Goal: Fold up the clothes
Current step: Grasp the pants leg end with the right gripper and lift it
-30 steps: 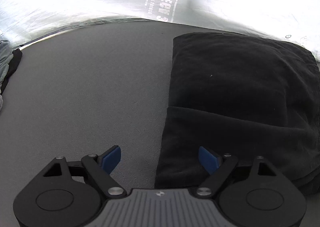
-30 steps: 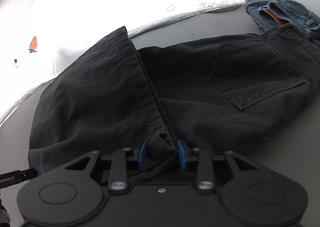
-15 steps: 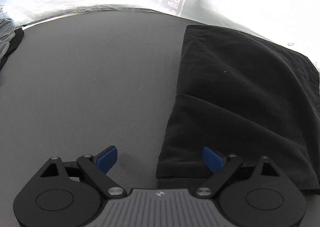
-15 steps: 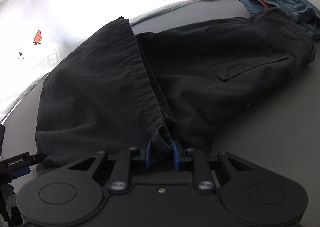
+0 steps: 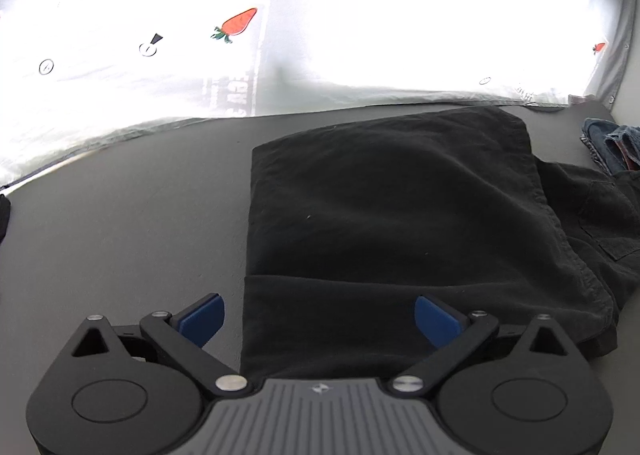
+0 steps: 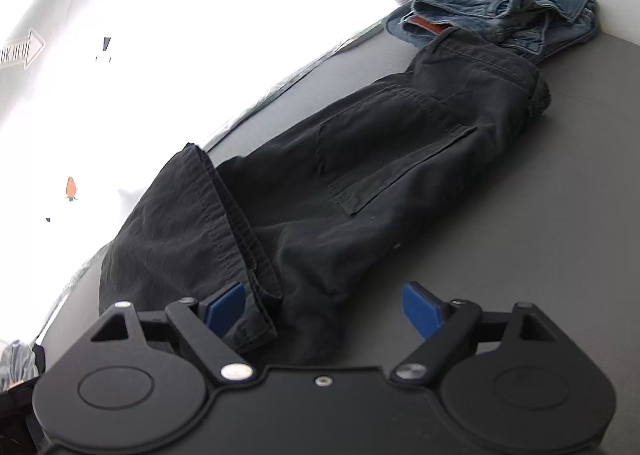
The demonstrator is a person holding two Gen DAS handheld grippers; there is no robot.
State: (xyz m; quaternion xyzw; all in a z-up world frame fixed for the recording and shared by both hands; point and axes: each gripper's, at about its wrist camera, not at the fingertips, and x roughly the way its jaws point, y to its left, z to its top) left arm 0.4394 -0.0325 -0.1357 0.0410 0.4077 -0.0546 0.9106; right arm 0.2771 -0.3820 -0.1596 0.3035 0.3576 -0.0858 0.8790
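- On the grey surface (image 5: 120, 239) lay one pair of black trousers (image 5: 400, 215), folded over once so the leg ends rested on the upper part; that halved its length, likely to ready it for another fold.
- Your left gripper (image 5: 318, 319) hung just over the near-left corner of the fold, jaws opening to their widest. The cloth's left edge ran up between the blue pads (image 5: 202, 317), but neither pad pressed on it, so you held nothing.
- Your right gripper (image 6: 324, 309) sat at the hem (image 6: 240, 239) of the folded-over legs, jaws opening wide. The hem's corner lay between them, just beside the left pad and loose; that looked like a release once the legs were laid down.
- Counted: two grippers, both empty; one pair of black trousers, in the middle of the surface; one pair of blue jeans (image 6: 504, 11), bunched at the far end and touching the black waistband (image 6: 480, 55).
- A scrap of grey cloth (image 6: 16, 359) showed at the right view's edge; you could not tell what it was.
- Behind the surface hung one pale printed sheet (image 5: 320, 15), too bright to read well.
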